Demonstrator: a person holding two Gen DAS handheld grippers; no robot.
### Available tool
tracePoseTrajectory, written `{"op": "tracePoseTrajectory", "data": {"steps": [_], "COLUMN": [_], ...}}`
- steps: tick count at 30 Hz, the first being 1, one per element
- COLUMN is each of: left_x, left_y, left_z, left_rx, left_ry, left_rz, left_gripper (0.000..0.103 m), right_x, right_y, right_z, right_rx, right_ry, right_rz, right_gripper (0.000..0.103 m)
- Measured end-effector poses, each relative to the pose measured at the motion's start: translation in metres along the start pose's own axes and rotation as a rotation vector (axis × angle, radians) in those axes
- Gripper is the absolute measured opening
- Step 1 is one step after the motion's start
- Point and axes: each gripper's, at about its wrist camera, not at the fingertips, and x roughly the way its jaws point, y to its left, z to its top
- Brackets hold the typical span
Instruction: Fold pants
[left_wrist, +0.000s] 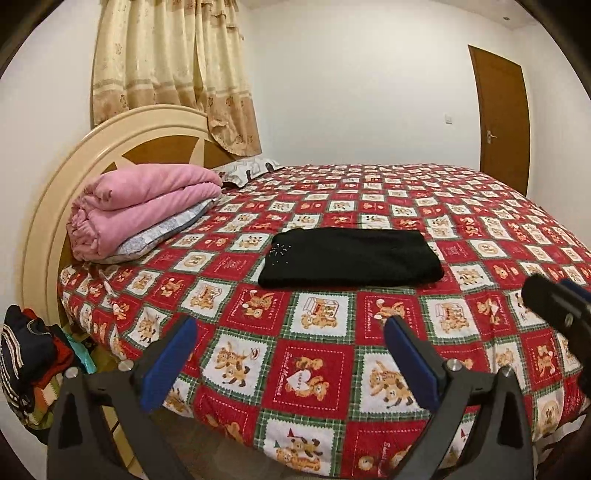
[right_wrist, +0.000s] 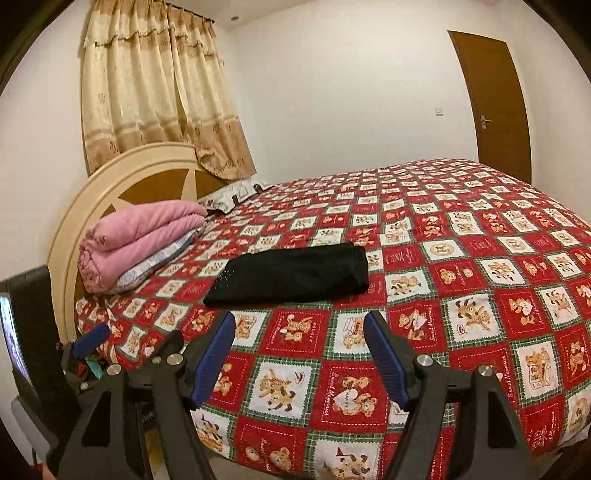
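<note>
The wide bed with its red, white and green teddy-bear patchwork quilt (left_wrist: 332, 369) fills most of the room from where I stand, its round cream and brown wooden headboard (left_wrist: 74, 177) against the wall under a long cream patterned curtain (left_wrist: 166, 66). A brown wooden door (left_wrist: 498, 118) stands shut in the far corner. Near the headboard a folded pink fleece blanket (left_wrist: 140, 206) rests on a pale printed pillow (left_wrist: 162, 232). Beside the bed, low down, sits a heap of dark and striped clothes (left_wrist: 26, 354).

The black pants (left_wrist: 351, 258), folded into a flat neat rectangle, lie on the quilt around the middle of the bed, well apart from the blanket.

The left claw (left_wrist: 288, 362) hangs over the near edge of the bed, released, blue pads wide apart and holding nothing. The right claw (right_wrist: 299, 358) hangs just beside it, likewise spread and empty, short of the pants.
</note>
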Motion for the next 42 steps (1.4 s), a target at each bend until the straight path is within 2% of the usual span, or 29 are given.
{"op": "tracePoseTrajectory", "data": {"steps": [29,42], "left_x": [-0.013,-0.023], "left_y": [-0.004,-0.004], "left_z": [0.0,0.006], "left_rx": [0.014,0.03], "left_ry": [-0.028,-0.08], "left_rz": [0.007,0.029], "left_gripper": [0.103,0.103], "right_x": [-0.008,-0.015], "right_y": [0.004,0.005], "right_z": [0.001,0.0], "right_rx": [0.004,0.019], "right_ry": [-0.017,-0.039], "right_rz": [0.007,-0.007], "right_gripper": [0.074,0.074]}}
